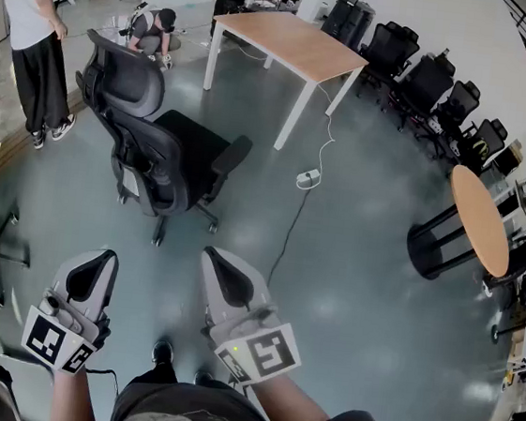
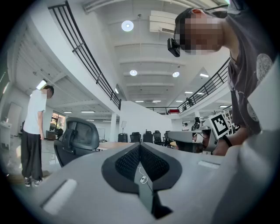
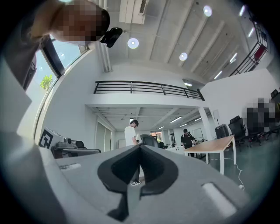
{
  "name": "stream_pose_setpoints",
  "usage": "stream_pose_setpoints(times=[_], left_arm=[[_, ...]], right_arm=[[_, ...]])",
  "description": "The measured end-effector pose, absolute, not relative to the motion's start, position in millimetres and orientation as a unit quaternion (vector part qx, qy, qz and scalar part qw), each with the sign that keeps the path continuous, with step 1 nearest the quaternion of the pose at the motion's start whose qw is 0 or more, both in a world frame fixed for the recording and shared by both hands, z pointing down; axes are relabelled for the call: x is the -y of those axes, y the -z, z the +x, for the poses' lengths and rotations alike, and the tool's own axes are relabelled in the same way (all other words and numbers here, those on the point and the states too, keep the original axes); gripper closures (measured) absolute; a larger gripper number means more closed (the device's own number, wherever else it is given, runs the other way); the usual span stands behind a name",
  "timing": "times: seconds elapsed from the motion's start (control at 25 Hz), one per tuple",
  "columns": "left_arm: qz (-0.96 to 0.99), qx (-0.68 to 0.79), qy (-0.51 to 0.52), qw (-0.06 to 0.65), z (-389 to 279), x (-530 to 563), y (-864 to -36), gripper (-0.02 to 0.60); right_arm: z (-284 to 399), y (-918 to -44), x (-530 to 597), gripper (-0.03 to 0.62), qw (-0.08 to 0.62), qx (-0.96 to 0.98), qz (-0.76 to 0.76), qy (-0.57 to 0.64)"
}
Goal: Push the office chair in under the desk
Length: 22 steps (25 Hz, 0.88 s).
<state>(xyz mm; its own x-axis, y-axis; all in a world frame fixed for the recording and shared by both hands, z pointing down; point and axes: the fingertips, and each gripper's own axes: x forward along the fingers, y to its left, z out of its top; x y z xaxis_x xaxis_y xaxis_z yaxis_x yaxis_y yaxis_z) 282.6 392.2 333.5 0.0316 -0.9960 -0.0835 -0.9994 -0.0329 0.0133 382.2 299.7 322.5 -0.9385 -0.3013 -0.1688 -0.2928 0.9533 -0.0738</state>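
office chair [image 1: 162, 146] | black mesh (five-star base) | apart from desk [image 1: 291, 43]

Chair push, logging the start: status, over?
Both shut, empty: left gripper, right gripper, short of the chair. Chair off the desk, not in. Cable and power strip on floor by desk.

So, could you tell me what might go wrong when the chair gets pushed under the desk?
The white cable and its power strip lie on the floor near the desk, right of the office chair; casters could snag them.
A person crouches beyond the chair, left of the desk; a swerving chair might reach them.
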Motion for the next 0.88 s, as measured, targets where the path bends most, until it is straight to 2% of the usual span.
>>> stream_pose_setpoints(times=[0.4, 0.88], left_arm=[[-0.704, -0.71, -0.018, 0.025, 361.3, -403.4, -320.5, 0.563], [-0.689, -0.725, -0.024, 0.015, 349.9, -439.7, -328.8, 0.563]], right_arm=[[475.1, -322.2, -302.2, 0.602, 0.076, -0.982, -0.171, 0.022], [471.8, -344.2, -322.1, 0.602, 0.062, -0.983, -0.167, 0.05]])
